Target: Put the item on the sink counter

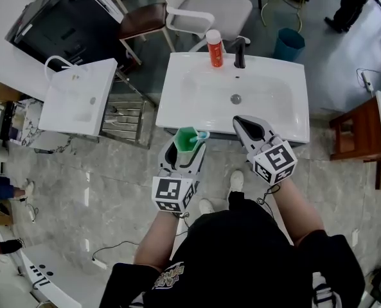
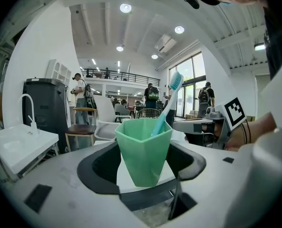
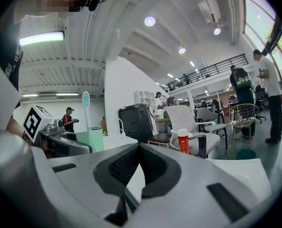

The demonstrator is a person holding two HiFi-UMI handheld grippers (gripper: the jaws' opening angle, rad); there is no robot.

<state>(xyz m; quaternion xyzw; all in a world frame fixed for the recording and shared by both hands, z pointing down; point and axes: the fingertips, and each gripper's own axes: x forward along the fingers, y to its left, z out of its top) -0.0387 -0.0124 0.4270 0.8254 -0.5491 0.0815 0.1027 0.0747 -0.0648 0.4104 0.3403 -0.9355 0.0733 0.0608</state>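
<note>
1. Between the fingers (image 2: pixel 94 172) of our left gripper (image 1: pixel 185 151) sits a green cup (image 2: pixel 143 151), clamped upright on both sides, with a toothbrush (image 2: pixel 168 101) leaning inside it.
2. Our right gripper (image 1: pixel 239 122) has its fingers (image 3: pixel 124 167) pressed together, and we see nothing between them.
3. From the head view, we find the cup in the air just off the front edge of the white sink (image 1: pixel 286 124), not resting on its worktop.
4. The right gripper's tips lie over the sink's front rim, near the cup.
5. At the back of the worktop we see a red bottle (image 1: pixel 214 49) with a white cap and a black tap (image 1: pixel 240 51), close together.
6. Farther left, well apart, stands a second white basin (image 1: pixel 81 98) on the grey marbled floor (image 1: pixel 81 191).
</note>
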